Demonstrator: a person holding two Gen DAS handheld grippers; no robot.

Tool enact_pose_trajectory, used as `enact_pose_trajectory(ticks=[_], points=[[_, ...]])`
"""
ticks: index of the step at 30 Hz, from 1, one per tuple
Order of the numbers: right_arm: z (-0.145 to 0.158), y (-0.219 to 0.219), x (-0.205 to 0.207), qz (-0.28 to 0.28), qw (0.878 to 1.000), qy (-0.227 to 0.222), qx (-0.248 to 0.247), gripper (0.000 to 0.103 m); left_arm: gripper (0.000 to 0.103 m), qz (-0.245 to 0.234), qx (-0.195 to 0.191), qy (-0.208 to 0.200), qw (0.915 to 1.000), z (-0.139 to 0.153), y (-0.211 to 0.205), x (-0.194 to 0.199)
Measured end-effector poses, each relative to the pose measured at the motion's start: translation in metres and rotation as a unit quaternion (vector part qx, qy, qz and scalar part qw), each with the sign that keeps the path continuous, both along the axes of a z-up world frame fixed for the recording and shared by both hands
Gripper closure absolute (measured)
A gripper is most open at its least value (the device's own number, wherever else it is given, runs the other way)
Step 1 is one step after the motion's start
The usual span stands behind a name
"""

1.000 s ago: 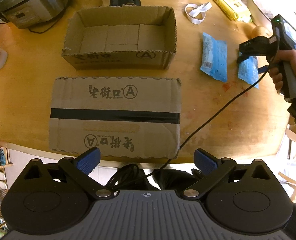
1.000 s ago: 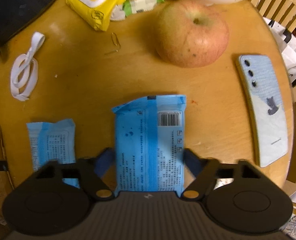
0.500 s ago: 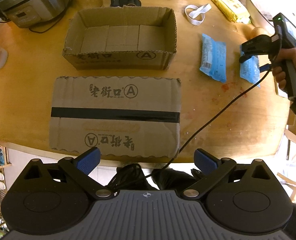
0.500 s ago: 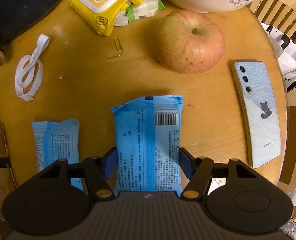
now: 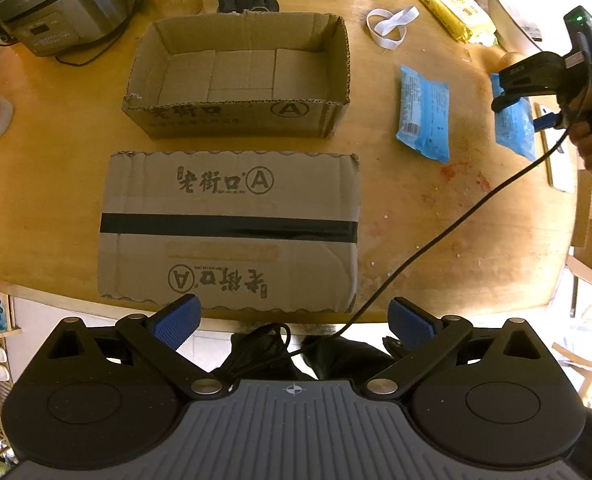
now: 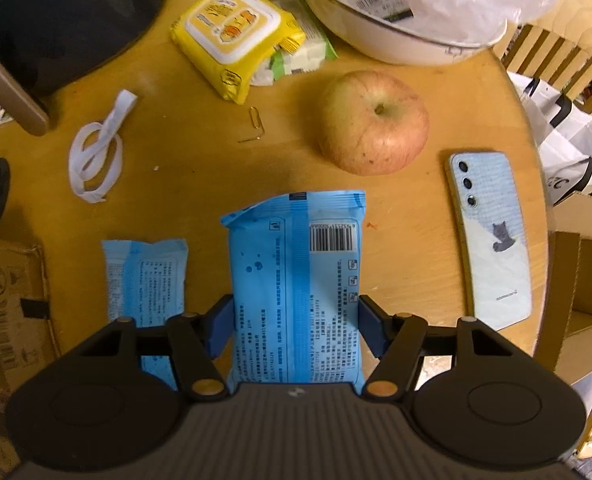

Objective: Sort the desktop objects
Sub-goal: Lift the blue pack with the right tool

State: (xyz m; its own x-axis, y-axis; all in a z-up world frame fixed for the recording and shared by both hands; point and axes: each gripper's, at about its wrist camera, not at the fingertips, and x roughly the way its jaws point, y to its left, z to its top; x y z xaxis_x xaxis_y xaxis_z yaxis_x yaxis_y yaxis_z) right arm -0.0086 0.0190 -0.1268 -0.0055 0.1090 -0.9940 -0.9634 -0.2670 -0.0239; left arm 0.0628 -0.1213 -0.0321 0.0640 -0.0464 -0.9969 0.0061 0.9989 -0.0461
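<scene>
My right gripper (image 6: pixel 295 328) is clamped on a blue packet (image 6: pixel 296 280), one blue pad pressed to each long side near its lower end. In the right wrist view the packet sits at centre frame with its long axis running straight up the picture, along my fingers; the barcode end and crimped seam point toward the top, at the apple (image 6: pixel 373 122). The printed back faces the camera. It appears raised off the table (image 6: pixel 200 168), though I cannot tell for sure.

A second blue packet (image 6: pixel 146 276) lies flat at lower left of that view, its long axis also running up the frame, parallel to the held one and just beside it. In the left wrist view this packet (image 5: pixel 423 114) lies in the upper right, well apart from the open box (image 5: pixel 240 76) at upper centre.

A phone (image 6: pixel 491 240) lies face down at right, a white band (image 6: pixel 96 156) at left, yellow wipes (image 6: pixel 236 38) at the top.

My left gripper (image 5: pixel 294 320) is spread wide and holds nothing, at the bottom of its view over the table's near edge, just below the taped box (image 5: pixel 230 228).
</scene>
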Motion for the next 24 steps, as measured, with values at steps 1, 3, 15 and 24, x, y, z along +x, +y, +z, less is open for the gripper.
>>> enact_pose_trajectory(ticks=[1,3,15,24], points=[[0.003,0.002,0.003,0.003,1.000,0.000,0.000,0.040,0.000,0.000,0.000,0.000,1.0000,0.000,0.000,0.000],[0.009,0.001,0.011,0.009,1.000,-0.001,0.001,0.040,0.000,0.000,-0.001,-0.001,1.0000,0.000,0.001,0.000],[0.037,-0.007,0.018,0.029,1.000,0.002,0.000,0.040,0.000,-0.003,-0.006,-0.004,1.0000,0.002,0.005,-0.002],[0.053,-0.008,0.019,0.038,0.999,0.008,-0.011,0.039,0.000,-0.005,-0.008,-0.005,0.9999,0.003,0.009,-0.004]])
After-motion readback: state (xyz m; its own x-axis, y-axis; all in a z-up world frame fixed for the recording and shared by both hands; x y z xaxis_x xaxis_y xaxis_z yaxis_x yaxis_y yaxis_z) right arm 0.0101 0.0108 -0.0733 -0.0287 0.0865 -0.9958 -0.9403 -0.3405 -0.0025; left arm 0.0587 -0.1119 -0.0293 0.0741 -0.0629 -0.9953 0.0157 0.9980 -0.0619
